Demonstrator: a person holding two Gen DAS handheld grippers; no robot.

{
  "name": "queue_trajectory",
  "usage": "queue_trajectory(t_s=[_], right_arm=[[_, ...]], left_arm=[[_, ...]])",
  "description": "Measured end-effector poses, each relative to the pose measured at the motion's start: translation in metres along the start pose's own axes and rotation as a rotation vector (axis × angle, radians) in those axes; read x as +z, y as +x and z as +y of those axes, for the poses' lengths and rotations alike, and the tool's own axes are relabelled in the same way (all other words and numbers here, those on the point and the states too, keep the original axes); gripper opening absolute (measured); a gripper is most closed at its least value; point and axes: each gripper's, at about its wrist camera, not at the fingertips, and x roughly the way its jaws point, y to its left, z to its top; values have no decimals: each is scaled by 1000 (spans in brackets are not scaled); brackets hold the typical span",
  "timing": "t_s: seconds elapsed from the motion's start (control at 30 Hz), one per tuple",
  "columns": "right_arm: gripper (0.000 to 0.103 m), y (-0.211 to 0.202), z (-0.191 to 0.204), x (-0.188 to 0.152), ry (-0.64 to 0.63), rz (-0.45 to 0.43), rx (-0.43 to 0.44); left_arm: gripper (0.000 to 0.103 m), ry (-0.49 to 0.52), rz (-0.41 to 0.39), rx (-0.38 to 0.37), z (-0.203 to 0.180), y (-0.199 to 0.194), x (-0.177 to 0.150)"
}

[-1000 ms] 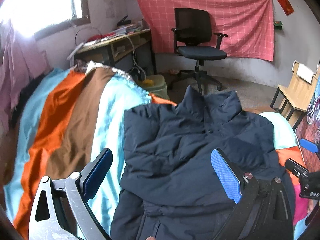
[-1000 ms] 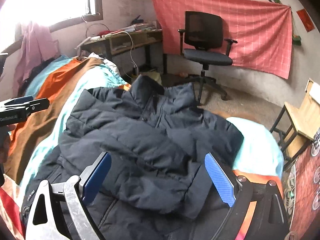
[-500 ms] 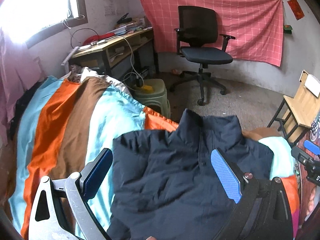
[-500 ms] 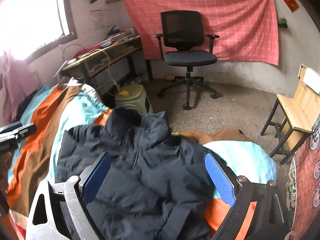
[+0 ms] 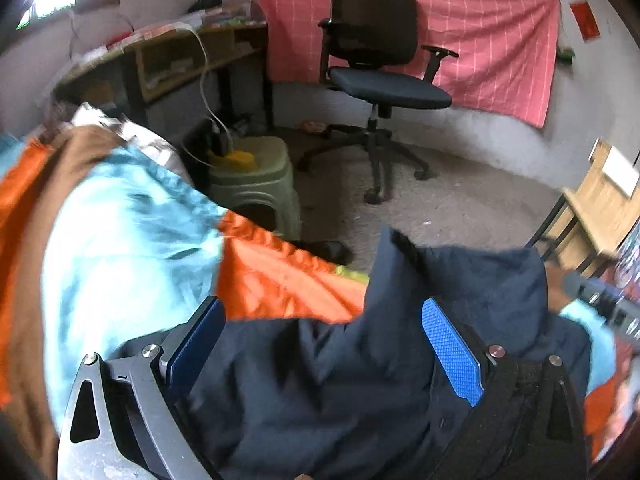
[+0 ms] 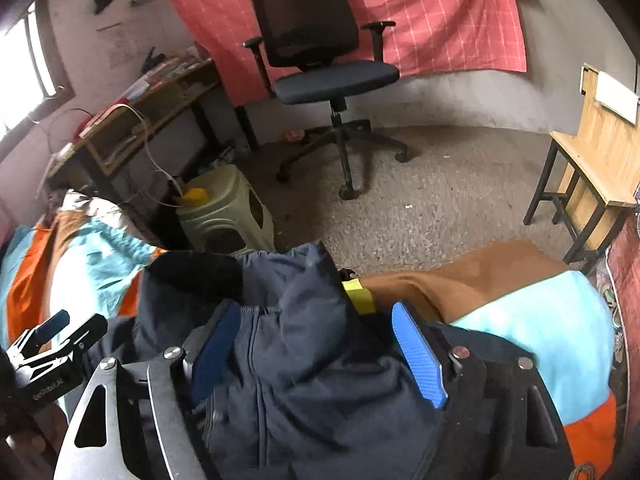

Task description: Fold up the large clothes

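Both grippers spread | left gripper (image 5: pixel 320 348), right gripper (image 6: pixel 316 348) over jacket (image 6: pixel 304 380)

Bed w/ striped cover (image 5: pixel 132 240) – orange, brown & light-blue bands (blurred in the left wrist view). Dark navy padded jacket (image 6: pixel 304 364) lies straight on it, bunched, collar end toward the bed's edge nearest the floor. Brown & light-blue part of cover shows bare just right of jacket; orange patch bare at its left. Small yellow tag (image 6: pixel 358 296) sits at the jacket's edge, touching the brown band. Grey floor (image 6: pixel 420 200) beyond carries a green plastic stool (image 6: pixel 228 216), just beside the bed.
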Motion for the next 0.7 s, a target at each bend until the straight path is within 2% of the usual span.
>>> queue_trajectory(t_s=[0.2, 0.23, 0.27, 0.3, 0.37, 0.4, 0.43, 0.47, 0.53, 0.7], right_arm=[[67, 42, -1, 12, 36, 29, -84], [65, 47, -1, 13, 44, 32, -87], [61, 53, -2, 13, 55, 41, -95], [59, 59, -2, 13, 65, 53, -105], [47, 64, -2, 12, 75, 66, -111], [44, 64, -3, 10, 79, 63, -100], [34, 62, -2, 10, 79, 61, -93], [21, 59, -2, 9, 74, 59, -87], [14, 52, 0, 7, 46, 56, -80], [10, 6, 2, -4, -45, -16, -26]], left_arm=[[93, -50, 18, -58, 12, 30, 20], [86, -55, 13, -69, 14, 32, 22], [72, -60, 14, -90, 16, 35, 23], [63, -71, 24, -114, 15, 39, 24], [30, -102, 64, -159, 15, 47, 26], [22, -111, 76, -171, 16, 48, 25], [8, -116, 80, -184, 13, 48, 27], [7, -116, 77, -191, 12, 44, 28], [5, -93, 41, -202, 8, 31, 29], [3, -41, -84, -269, 8, -33, 18]])
